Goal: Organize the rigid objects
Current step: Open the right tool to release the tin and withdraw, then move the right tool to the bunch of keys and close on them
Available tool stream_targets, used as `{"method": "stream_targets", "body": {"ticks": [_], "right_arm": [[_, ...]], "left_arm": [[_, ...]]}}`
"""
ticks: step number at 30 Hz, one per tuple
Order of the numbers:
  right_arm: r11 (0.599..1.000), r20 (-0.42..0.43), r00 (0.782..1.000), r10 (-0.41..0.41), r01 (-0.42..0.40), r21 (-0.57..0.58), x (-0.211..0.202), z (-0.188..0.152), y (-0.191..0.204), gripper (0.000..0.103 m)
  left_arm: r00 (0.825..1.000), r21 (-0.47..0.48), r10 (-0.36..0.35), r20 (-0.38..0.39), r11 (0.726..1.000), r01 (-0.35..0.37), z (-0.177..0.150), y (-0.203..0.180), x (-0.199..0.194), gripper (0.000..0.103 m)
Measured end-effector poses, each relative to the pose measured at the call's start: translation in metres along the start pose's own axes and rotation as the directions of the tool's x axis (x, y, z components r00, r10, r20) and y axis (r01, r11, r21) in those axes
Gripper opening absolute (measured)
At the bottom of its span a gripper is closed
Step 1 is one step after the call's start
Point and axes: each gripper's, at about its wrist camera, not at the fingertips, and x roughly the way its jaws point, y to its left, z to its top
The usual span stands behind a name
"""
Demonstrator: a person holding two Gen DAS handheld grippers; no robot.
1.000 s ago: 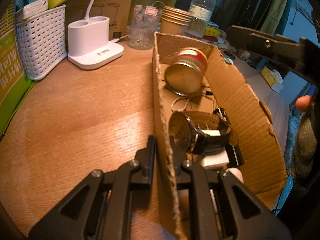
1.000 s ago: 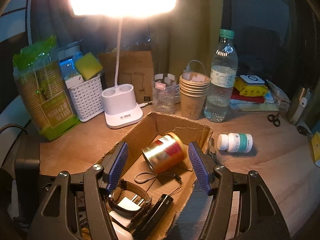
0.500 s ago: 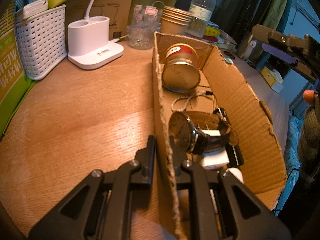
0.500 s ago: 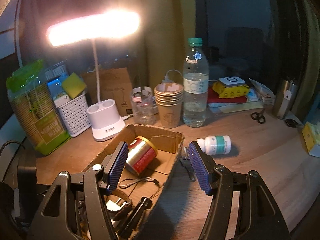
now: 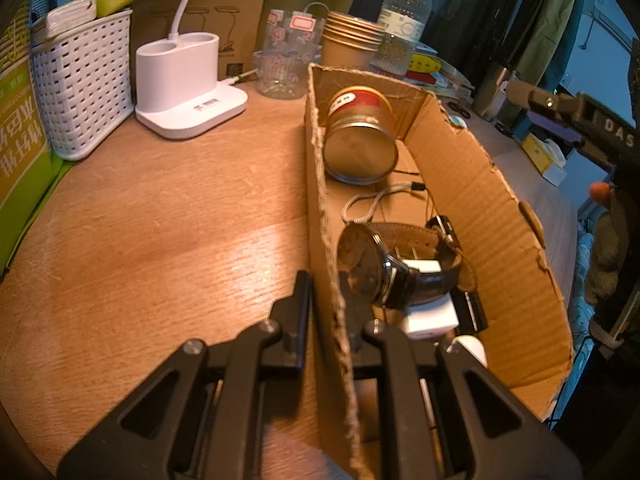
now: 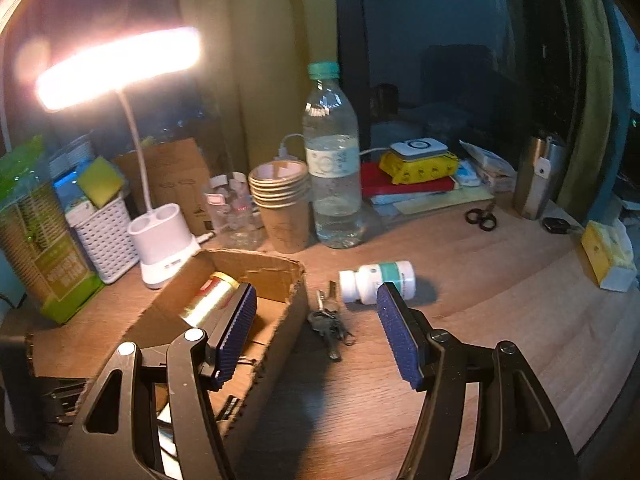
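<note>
Left wrist view: left gripper [image 5: 325,280] pinched narrow on the near left wall of the cardboard box [image 5: 496,216], one finger outside on the wooden desk [image 5: 160,216], the other inside; in the box, a gold tin [image 5: 360,136] with a red label lies on its side at the far end, base toward the camera; a grey cord [image 5: 372,204] loops just in front of it; a wristwatch [image 5: 384,268] with a dark strap sits near the gripper, resting on a white block [image 5: 430,316]; beyond the box, white lamp base [image 5: 188,84], white lattice basket [image 5: 80,88], stack of paper cups [image 5: 350,42], water bottle [image 5: 404,20]; right gripper [image 5: 576,120] seen over the far right side, its opening not readable here. Right wrist view: right gripper [image 6: 316,328] held above the desk with jaws wide apart and nothing between the blue pads [image 6: 396,332]; box [image 6: 288,304] at lower left with the tin [image 6: 210,300] inside; a bunch of keys [image 6: 330,322] lies on the desk just beside the box's right wall; a white pill bottle [image 6: 376,280] lies on its side near the keys, past the right pad; scissors [image 6: 482,218] and a steel tumbler [image 6: 538,178] well apart at the back right.
</note>
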Motion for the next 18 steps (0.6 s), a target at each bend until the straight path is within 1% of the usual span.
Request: {"method": "stream_targets", "body": {"ticks": [11, 16, 18], "right_arm": [[0.998, -0.049, 0.998, -0.045, 0.047, 0.036, 0.025, -0.011, -0.021, 0.066], [0.998, -0.076, 0.996, -0.046, 0.050, 0.039, 0.038, -0.017, -0.025, 0.066], [0.998, -0.099, 0.994, -0.043, 0.048, 0.041, 0.047, -0.020, -0.027, 0.066]], "left_arm": [[1.000, 0.000, 0.000, 0.000, 1.000, 0.000, 0.000, 0.000, 0.000, 0.013], [1.000, 0.000, 0.000, 0.000, 1.000, 0.000, 0.000, 0.000, 0.000, 0.013], [1.000, 0.000, 0.000, 0.000, 1.000, 0.000, 0.000, 0.000, 0.000, 0.013]]}}
